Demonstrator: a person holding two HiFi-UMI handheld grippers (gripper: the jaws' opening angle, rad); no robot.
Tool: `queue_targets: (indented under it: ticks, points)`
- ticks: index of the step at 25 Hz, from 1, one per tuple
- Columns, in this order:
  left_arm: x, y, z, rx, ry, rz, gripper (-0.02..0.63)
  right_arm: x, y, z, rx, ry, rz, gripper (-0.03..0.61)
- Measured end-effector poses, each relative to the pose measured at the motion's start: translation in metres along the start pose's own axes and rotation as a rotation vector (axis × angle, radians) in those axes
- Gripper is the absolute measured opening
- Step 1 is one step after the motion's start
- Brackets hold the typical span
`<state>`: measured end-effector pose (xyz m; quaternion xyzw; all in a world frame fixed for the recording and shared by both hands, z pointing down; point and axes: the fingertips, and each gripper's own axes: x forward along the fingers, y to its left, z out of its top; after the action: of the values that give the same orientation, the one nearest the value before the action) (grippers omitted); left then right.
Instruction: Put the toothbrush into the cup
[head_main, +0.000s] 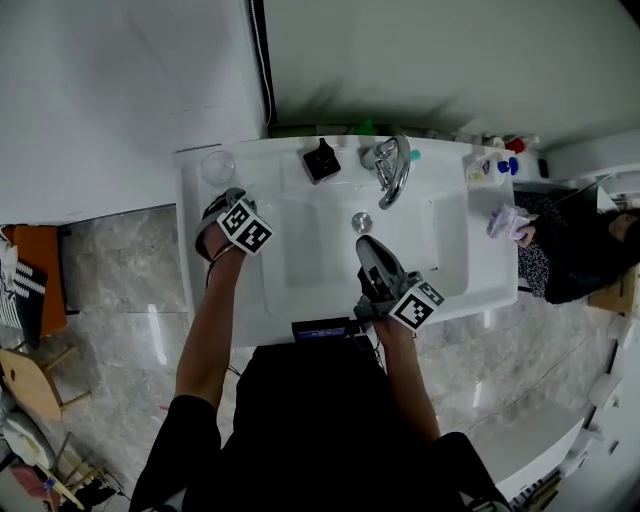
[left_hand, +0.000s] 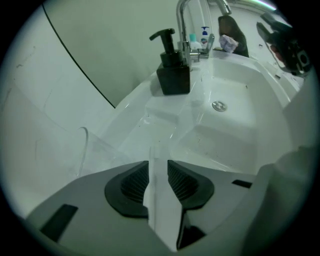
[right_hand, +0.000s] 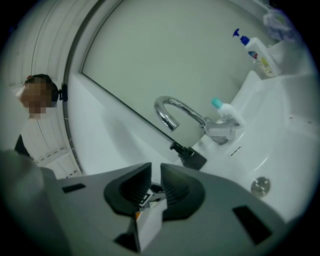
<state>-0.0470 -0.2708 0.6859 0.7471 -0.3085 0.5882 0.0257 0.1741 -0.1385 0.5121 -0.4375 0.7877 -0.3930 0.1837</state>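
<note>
A clear cup (head_main: 218, 165) stands on the sink's back left corner; in the left gripper view its glass wall (left_hand: 60, 155) is just left of the jaws. My left gripper (head_main: 213, 224) hangs tilted down over the sink's left rim, just in front of the cup. A pale white strip, the toothbrush (left_hand: 155, 152), fills the gap between its pads and pokes a little past the tips (left_hand: 158, 162). My right gripper (head_main: 366, 244) is over the basin near the drain. Its jaws (right_hand: 156, 172) stand slightly apart with nothing between them.
A black soap dispenser (head_main: 320, 160) and a chrome faucet (head_main: 392, 170) stand at the back of the white sink (head_main: 470, 270). Small bottles (head_main: 480, 168) sit at the back right. A person (head_main: 580, 250) holding a purple cloth (head_main: 508, 222) is at the sink's right edge.
</note>
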Motion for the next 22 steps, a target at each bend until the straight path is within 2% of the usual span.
queue_targets:
  ticks: [4, 8, 11, 14, 18, 22]
  points:
    - [0.009, 0.002, -0.001, -0.012, 0.04, 0.006, 0.11, -0.005, -0.002, 0.0, 0.005, -0.004, -0.003, 0.044]
    - [0.013, -0.001, -0.004, -0.049, 0.064, -0.033, 0.104, -0.011, -0.004, 0.003, 0.005, -0.011, -0.006, 0.044]
    - [0.013, -0.007, -0.004, -0.061, 0.071, -0.066, 0.049, -0.013, -0.004, 0.004, 0.006, -0.017, -0.004, 0.044]
    - [0.015, -0.009, -0.004, -0.055, 0.076, -0.067, 0.031, -0.012, -0.004, 0.005, 0.006, -0.019, 0.001, 0.044]
    - [0.012, -0.012, -0.004, -0.053, 0.062, -0.076, 0.029, -0.012, -0.002, 0.005, 0.004, -0.019, 0.006, 0.044]
    - [0.0, -0.017, 0.001, -0.085, -0.002, -0.078, 0.029, -0.012, -0.001, 0.006, 0.004, -0.018, 0.012, 0.044]
